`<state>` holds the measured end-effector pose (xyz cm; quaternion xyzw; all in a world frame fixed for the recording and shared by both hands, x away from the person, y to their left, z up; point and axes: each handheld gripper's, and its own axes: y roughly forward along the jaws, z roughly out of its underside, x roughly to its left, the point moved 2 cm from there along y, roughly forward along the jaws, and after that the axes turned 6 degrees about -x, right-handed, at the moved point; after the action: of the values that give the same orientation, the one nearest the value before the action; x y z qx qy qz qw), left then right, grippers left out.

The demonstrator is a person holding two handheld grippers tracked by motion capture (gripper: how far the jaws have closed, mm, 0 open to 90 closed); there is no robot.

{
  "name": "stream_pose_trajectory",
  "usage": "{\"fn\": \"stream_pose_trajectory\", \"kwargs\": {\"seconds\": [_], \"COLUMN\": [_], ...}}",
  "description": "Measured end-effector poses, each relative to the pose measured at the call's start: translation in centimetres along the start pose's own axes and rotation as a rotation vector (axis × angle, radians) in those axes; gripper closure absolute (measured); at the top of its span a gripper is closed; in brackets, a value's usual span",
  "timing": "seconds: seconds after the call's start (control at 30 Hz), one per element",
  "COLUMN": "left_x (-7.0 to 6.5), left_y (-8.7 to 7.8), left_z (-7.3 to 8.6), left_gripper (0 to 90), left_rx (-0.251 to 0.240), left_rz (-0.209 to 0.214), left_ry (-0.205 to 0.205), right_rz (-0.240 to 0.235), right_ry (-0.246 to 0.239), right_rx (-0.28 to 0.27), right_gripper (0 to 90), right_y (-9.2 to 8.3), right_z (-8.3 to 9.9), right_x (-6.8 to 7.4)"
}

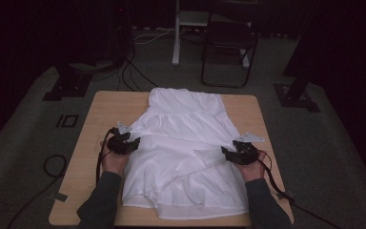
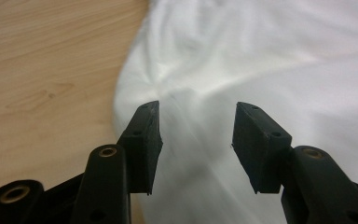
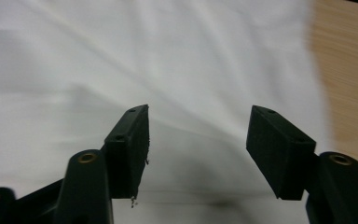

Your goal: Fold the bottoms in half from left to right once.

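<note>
A pale wood-grain counter [image 1: 100,109] with rounded corners is carrying a white dress [image 1: 186,143], soft and creased, lying flat along its middle with one hem corner folded over. The left hand-held gripper [image 1: 132,141] and right hand-held gripper [image 1: 225,151], black and blocky, are hovering released over its side edges.

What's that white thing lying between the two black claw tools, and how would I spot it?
Find the light wooden table in the middle of the dark room. A white dress lies spread flat along its centre, narrow top at the far end and wide skirt toward the person. It is the one pale cloth item, with one hem corner folded over.
</note>
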<state>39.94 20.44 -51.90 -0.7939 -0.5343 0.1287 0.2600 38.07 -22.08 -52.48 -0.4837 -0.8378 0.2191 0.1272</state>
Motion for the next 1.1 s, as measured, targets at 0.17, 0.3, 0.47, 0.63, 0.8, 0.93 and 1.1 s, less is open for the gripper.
{"fn": "stream_pose_trajectory", "kwargs": {"seconds": [0.17,0.3,0.47,0.63,0.8,0.93,1.1], "left_x": [-1.0,-1.9,-2.8,-4.2,-5.5,-5.4,-6.5], "left_y": [-3.3,-5.8,-6.8,-6.9,-6.8,-8.4,-10.9], "left_z": [1.9,4.8,7.4,8.7,9.5,8.9,8.2], "left_gripper": [50.2,48.8,48.5,48.8,86.4,90.0,90.0], "left_rx": [-0.025,-0.025,0.008,0.08,0.142,0.083,0.027], "left_rz": [0.039,0.087,0.14,0.214,0.261,0.347,0.459], "left_ry": [0.014,-0.015,-0.04,-0.02,0.037,-0.006,-0.007], "right_rz": [-0.115,-0.145,-0.161,-0.17,-0.167,-0.14,-0.129], "right_ry": [-0.035,-0.103,-0.111,-0.1,-0.049,-0.012,0.021], "right_rx": [-0.005,0.085,0.148,0.1,0.009,-0.019,-0.051], "right_gripper": [35.7,35.5,81.2,85.8,87.0,87.0,87.5], "right_y": [0.0,2.3,2.6,0.2,-6.1,-10.1,-13.7], "right_z": [0.0,1.1,2.2,2.2,3.1,5.7,8.5], "right_x": [3.6,6.1,5.2,3.9,0.2,-2.0,-3.4]}}
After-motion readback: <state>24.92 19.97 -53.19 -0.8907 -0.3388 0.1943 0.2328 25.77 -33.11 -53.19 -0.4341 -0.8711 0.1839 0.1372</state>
